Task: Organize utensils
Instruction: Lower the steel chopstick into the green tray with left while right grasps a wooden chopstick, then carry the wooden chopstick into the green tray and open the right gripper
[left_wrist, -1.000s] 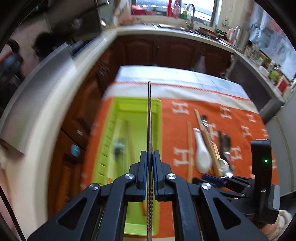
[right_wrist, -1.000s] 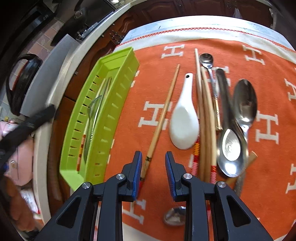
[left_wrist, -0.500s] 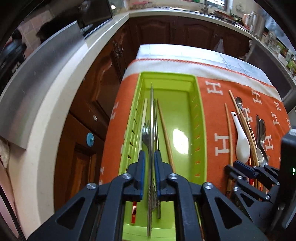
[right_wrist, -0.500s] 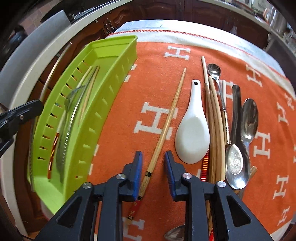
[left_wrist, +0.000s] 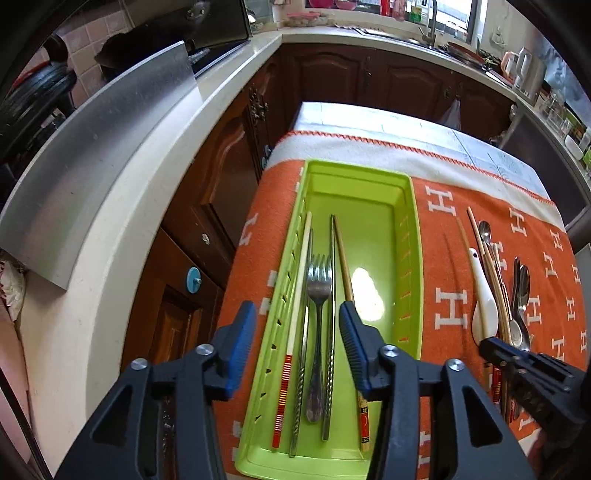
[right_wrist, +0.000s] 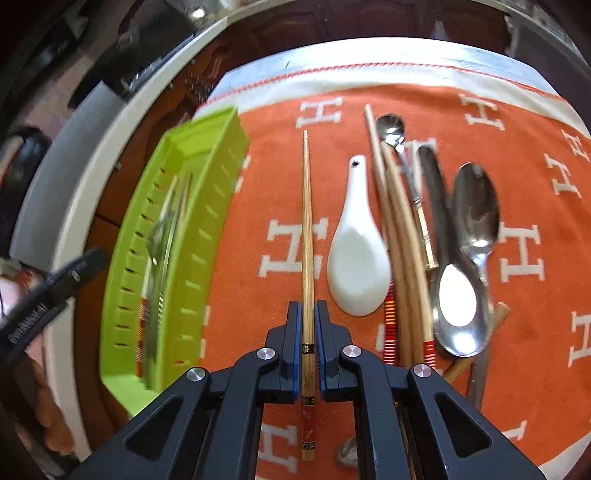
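From the left wrist view, the left tongs (left_wrist: 297, 345) hang over the green tray (left_wrist: 413, 258) with their blue pads wide apart. They have just been opening, and the pads press on nothing. Down in the tray lie a fork (left_wrist: 318, 295), two metal chopsticks (left_wrist: 330, 314) on either side of it, a pale chopstick with red stripes (left_wrist: 295, 317) by the left wall, and a wooden chopstick (left_wrist: 345, 266) to the right of the fork. The tray sits on an orange cloth (left_wrist: 450, 266) with white letters, which covers the surface. Farther right on the cloth lie a white spoon (left_wrist: 482, 299) and more spoons and sticks, and the right tongs (left_wrist: 517, 365) show at the edge there. From the right wrist view, the right tongs (right_wrist: 308, 345) have just been closing and now squeeze a bamboo chopstick (right_wrist: 307, 229) between their pads. This stick points straight away from the camera, over the orange cloth (right_wrist: 266, 177). The white spoon (right_wrist: 356, 266) lies just to its right, then a bunch of wooden sticks (right_wrist: 397, 229), then shiny metal spoons (right_wrist: 458, 306). The green tray (right_wrist: 207, 229) is off to the left, looking blurry.
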